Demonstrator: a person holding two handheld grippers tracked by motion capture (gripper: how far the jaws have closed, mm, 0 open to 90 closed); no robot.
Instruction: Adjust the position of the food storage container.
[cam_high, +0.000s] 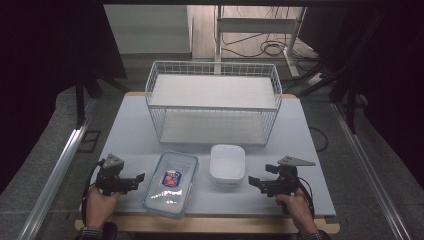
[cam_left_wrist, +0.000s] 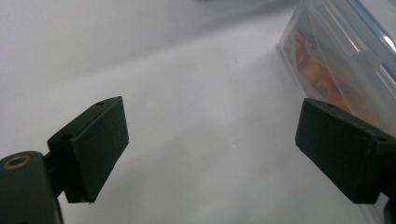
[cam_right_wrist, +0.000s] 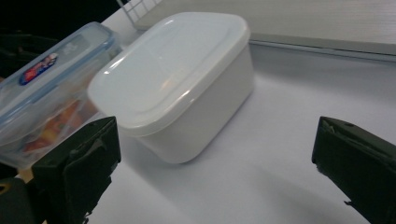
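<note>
A clear lidded plastic box (cam_high: 171, 183) with a red and blue label and colourful contents lies near the table's front edge. A white lidded tub (cam_high: 227, 165) stands just right of it. My left gripper (cam_high: 138, 179) rests left of the clear box (cam_left_wrist: 341, 56), open, jaws wide apart with bare table between them. My right gripper (cam_high: 253, 181) sits right of the white tub (cam_right_wrist: 180, 79), also open and holding nothing. The clear box (cam_right_wrist: 44, 93) lies beyond the tub in the right gripper view.
A white wire basket rack (cam_high: 212, 100) with two shelves stands at the back middle of the pale table (cam_high: 310, 165). Its lower shelf edge (cam_right_wrist: 322, 44) lies just behind the tub. Dark curtains and metal rails flank the table.
</note>
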